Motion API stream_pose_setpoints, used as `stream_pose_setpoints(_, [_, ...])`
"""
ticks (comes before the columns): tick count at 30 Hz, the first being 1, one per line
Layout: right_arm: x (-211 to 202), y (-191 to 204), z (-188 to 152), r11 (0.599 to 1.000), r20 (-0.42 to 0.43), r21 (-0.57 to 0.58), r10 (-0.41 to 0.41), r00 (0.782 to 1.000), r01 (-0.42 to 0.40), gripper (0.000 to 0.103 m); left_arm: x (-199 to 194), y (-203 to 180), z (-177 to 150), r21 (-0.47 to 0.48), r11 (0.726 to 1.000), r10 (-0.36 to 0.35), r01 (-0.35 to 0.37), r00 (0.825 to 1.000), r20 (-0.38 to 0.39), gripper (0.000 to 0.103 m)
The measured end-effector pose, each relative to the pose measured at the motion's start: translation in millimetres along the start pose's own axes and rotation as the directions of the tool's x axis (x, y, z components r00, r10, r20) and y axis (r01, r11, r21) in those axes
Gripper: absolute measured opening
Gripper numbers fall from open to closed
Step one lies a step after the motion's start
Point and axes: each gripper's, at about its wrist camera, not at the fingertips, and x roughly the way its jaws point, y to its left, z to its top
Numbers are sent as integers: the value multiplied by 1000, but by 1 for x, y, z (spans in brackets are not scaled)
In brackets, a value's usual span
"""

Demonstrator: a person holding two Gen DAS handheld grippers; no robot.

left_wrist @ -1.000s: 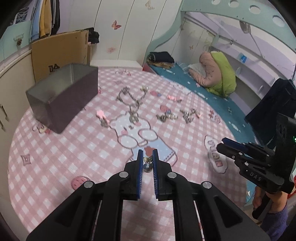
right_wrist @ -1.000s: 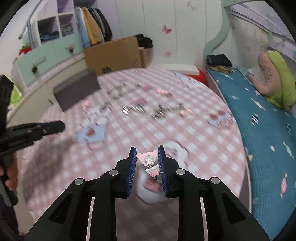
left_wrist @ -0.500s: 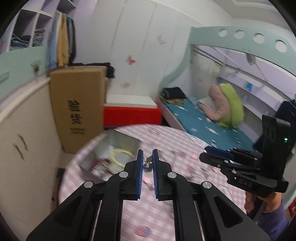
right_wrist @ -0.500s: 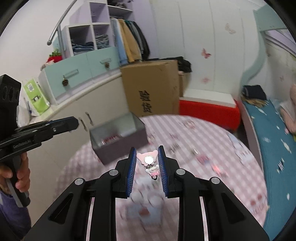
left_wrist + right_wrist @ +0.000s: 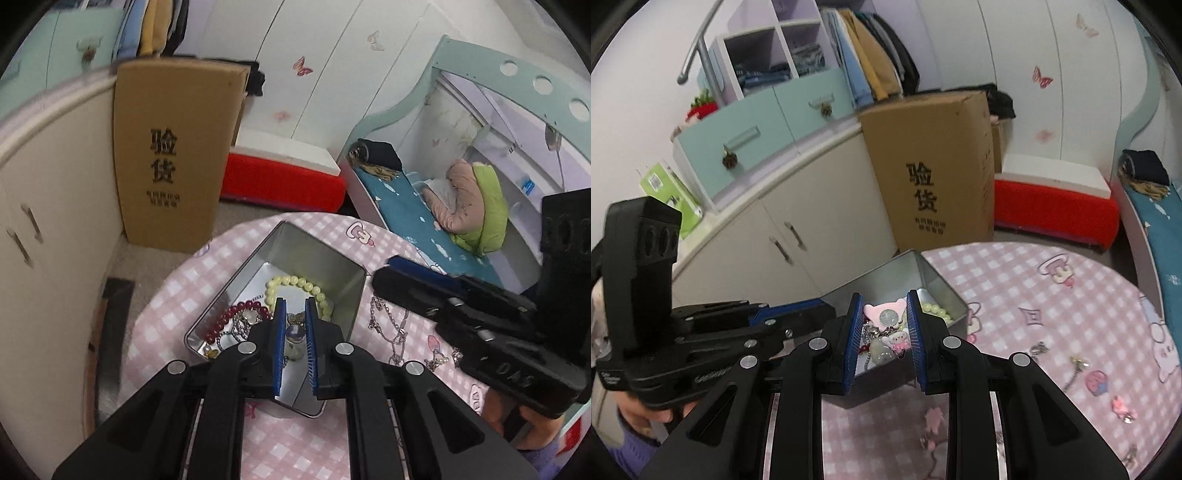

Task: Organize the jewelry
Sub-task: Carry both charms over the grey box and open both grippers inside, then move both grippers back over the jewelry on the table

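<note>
An open grey metal box (image 5: pixel 343 291) stands on the pink checked table and holds a pale green bead bracelet (image 5: pixel 295 282), a dark red bead bracelet (image 5: pixel 236 314) and silver chains. My left gripper (image 5: pixel 294 308) hangs over the box, shut on a small silver bell charm (image 5: pixel 294 334). My right gripper (image 5: pixel 882 301) is over the same box (image 5: pixel 945 291), shut on a pink cat-shaped charm (image 5: pixel 884 314) with a small white figure dangling below. The right gripper also shows in the left wrist view (image 5: pixel 391 271), beside the box.
Silver necklaces (image 5: pixel 391 325) lie on the table right of the box. Small pink trinkets (image 5: pixel 1097 382) are scattered on the cloth (image 5: pixel 1052 295). A cardboard carton (image 5: pixel 934 166), a red and white box (image 5: pixel 1052 199), cabinets (image 5: pixel 768 236) and a bed (image 5: pixel 424 221) surround the table.
Both grippers have swung from the middle of the table to above the open metal box, each still holding its charm.
</note>
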Motion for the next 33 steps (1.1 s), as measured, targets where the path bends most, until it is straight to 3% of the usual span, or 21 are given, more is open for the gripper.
stream_pose_setpoints(5, [14, -1, -3, 1000, -22, 23, 22, 1000, -21, 25, 5, 2, -2, 4, 1000, 3, -3, 1000, -15, 11])
stream_pose_setpoints(11, [31, -5, -5, 998, -74, 41, 43, 996, -40, 25, -3, 5, 0, -25, 999, 39, -38, 999, 16, 38])
stream_pose_setpoints(12, [33, -4, -5, 998, -80, 40, 43, 996, -39, 25, -6, 6, 0, -37, 999, 41, -40, 999, 25, 48])
stream_pose_setpoints(14, [40, -3, -8, 999, -100, 34, 40, 994, -37, 25, -13, 7, 1, -49, 997, 55, -53, 997, 50, 54])
stream_pose_setpoints(18, [47, 0, -9, 999, -119, 28, 42, 992, -39, 25, -17, 6, 2, -27, 994, 103, -102, 993, 54, 54])
stream_pose_setpoints(24, [51, 4, -10, 999, -143, 15, 40, 989, -38, 27, -16, 5, 1, -29, 994, 105, -104, 993, 47, 54])
stream_pose_setpoints(25, [50, 4, -10, 999, -141, 16, 36, 989, -34, 29, -17, 4, 1, -29, 994, 104, -103, 993, 48, 54])
stream_pose_setpoints(27, [42, 2, -9, 1000, -122, 13, 29, 992, -28, 43, -19, 1, 1, -23, 995, 101, -100, 994, 51, 54])
stream_pose_setpoints(31, [13, -2, -7, 1000, -69, -11, -26, 997, 25, 47, -34, -7, 2, -15, 995, 102, -101, 991, 82, 62])
stream_pose_setpoints(33, [-12, -8, -7, 999, -27, -12, -50, 998, 49, 55, -42, -15, 3, -8, 994, 108, -107, 988, 108, 63])
